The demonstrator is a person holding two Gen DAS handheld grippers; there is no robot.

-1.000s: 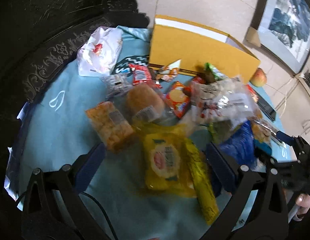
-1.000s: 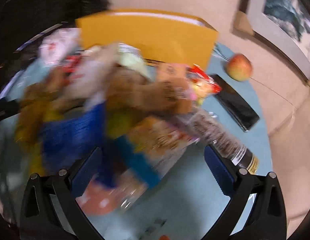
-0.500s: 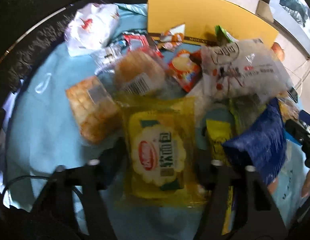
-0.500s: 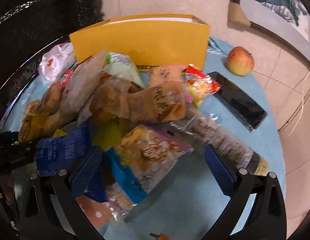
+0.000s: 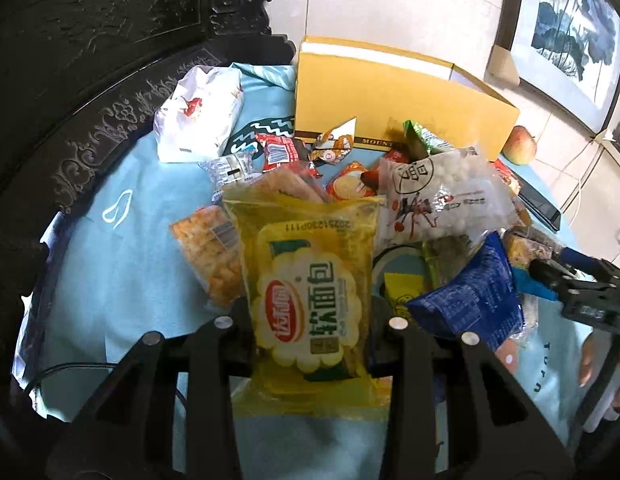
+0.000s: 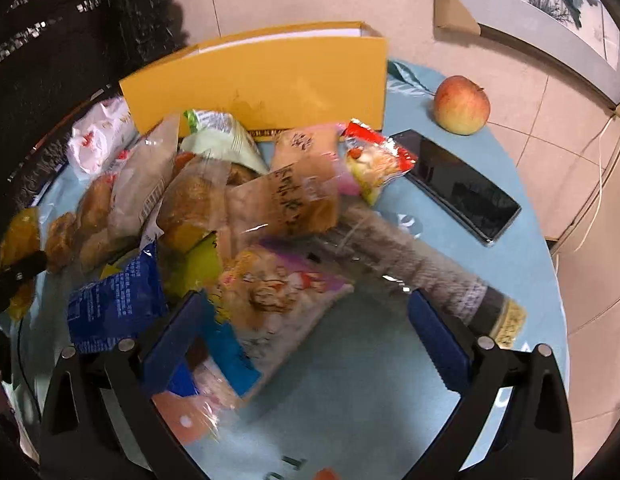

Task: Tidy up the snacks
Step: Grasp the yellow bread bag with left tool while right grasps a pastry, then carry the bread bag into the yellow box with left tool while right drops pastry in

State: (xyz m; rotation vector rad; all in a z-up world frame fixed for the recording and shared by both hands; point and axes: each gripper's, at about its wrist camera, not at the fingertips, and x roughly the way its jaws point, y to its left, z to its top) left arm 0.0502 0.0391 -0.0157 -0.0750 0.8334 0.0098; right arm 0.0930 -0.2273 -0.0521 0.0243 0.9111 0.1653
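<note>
My left gripper (image 5: 310, 320) is shut on a yellow soft-bread packet (image 5: 310, 276), held upright just in front of the camera above the snack pile. Behind it lie an orange cracker pack (image 5: 210, 256), a clear bag of white balls (image 5: 441, 200) and a blue packet (image 5: 473, 296). The yellow cardboard box (image 5: 389, 108) stands at the back of the table. My right gripper (image 6: 306, 308) hangs open over the near side of the pile. A pink-and-white snack packet (image 6: 278, 300) lies under it beside its left finger, and its pads press on nothing.
The round table wears a light blue cloth (image 5: 122, 248). An apple (image 6: 461, 106) and a black phone (image 6: 461, 188) lie at the right, a long clear packet (image 6: 409, 264) beside them. A white bag (image 5: 198, 116) sits at the back left. Dark carved furniture (image 5: 90, 80) rises behind.
My left gripper went from wide open to shut on the yellow bread packet, which now stands raised off the cloth. The right gripper stayed open and its view steadied.
</note>
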